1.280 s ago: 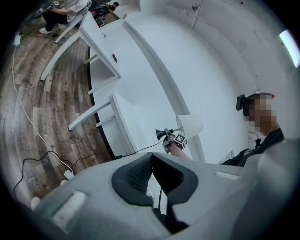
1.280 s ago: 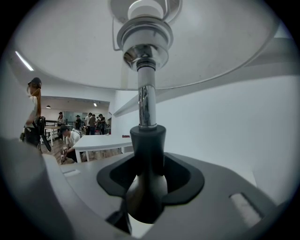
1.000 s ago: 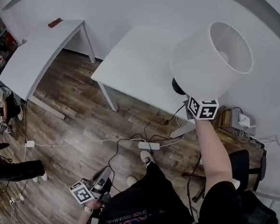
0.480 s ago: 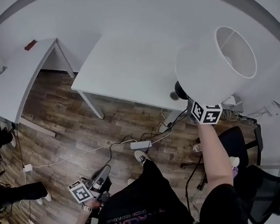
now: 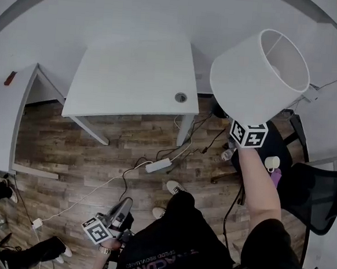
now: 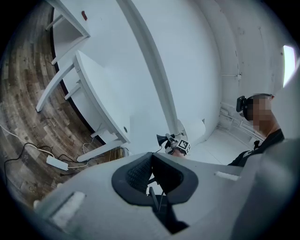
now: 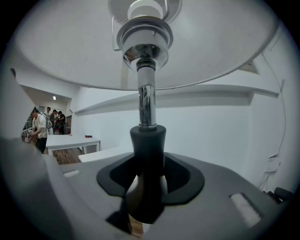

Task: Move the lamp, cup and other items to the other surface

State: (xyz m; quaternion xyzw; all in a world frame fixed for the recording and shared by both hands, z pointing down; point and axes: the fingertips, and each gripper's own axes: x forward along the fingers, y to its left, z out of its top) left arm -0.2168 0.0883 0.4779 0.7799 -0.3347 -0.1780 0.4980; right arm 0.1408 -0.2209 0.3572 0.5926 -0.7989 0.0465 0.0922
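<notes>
Swung along with the person's turn, the table lamp now hangs past the right corner of the nearer white table; a second ago its shade overlapped that tabletop. The right gripper pinches the lamp's dark stem collar just under the chrome rod, well off the floor.

In the right gripper view the lamp's long axis runs from 6 to 12 o'clock, shade uppermost. In the head view the open shade leans toward 1 o'clock. From the lamp, the nearer table lies at 9 o'clock, and its cable hole is the closest part. A second white table, bearing one small red item, sits farther out, also at 9 o'clock. Which of the two is the goal I cannot tell. Either way, I judge that the coming carry runs leftward in the head view, and only the right hand is placed for it.

The left gripper hangs low at 7 o'clock, well apart from the lamp, its jaws spread with nothing between them.

Count: one lamp, two tables, two grippers, one power strip on the floor.
</notes>
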